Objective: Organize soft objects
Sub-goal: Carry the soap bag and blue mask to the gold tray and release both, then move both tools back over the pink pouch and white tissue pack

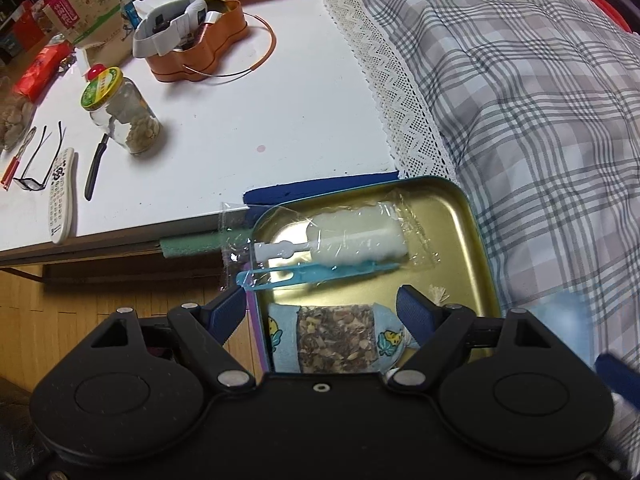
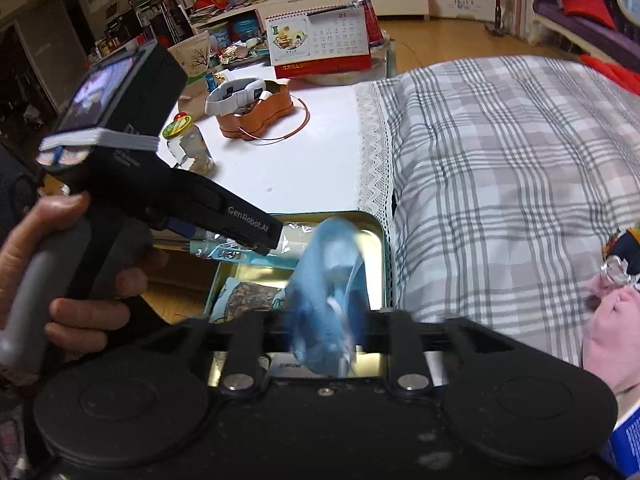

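Lettering "GenRobot.AI" on left gripper point(image 2: 256, 240) body, centre left. We see left gripper's jaws apart, angled steeply down over tin point(image 1: 476, 236). Right gripper point(image 2: 326, 320) jaws blurred, cannot tell; blue soft item point(image 2: 328, 292) between them, above tin.

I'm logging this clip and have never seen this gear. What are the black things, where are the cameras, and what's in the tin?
A person holds a two-finger gripper in each hand. Each gripper carries a camera looking along its fingers. The left view shows the left gripper open above a tin holding a wrapped white brush and a herb sachet. The right view shows the right gripper with a blurred blue cloth at its fingers, grip unclear, and the hand holding the left gripper.
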Demonstrator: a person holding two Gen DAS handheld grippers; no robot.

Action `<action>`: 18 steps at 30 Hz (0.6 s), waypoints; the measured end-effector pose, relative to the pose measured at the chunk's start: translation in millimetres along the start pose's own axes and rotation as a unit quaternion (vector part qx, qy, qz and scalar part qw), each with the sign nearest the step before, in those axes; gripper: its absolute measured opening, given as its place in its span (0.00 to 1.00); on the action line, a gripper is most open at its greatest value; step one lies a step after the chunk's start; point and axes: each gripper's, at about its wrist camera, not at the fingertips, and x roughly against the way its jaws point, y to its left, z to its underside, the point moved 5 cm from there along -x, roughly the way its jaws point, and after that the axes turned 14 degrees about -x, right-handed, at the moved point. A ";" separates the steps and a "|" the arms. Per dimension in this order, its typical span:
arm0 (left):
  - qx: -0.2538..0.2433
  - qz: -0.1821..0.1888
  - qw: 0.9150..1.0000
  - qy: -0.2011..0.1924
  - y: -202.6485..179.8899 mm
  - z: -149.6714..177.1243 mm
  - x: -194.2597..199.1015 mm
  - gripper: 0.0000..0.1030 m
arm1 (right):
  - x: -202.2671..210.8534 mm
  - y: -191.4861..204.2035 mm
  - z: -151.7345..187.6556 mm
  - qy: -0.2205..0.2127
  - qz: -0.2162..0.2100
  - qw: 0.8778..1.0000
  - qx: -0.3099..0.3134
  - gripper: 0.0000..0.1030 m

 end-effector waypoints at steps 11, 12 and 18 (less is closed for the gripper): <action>-0.015 -0.002 1.000 -0.003 -8.5 12.4 1.0 0.77 | 7.0 -11.0 -4.5 -0.011 0.015 1.000 -0.010 0.53; -0.020 0.000 1.000 -0.002 -11.1 13.4 0.6 0.77 | 9.0 -14.9 -6.9 -0.013 0.019 1.000 -0.016 0.53; -0.044 0.012 0.999 0.003 -32.2 17.1 -1.3 0.77 | 29.5 -54.4 -25.2 -0.036 0.057 0.994 -0.085 0.55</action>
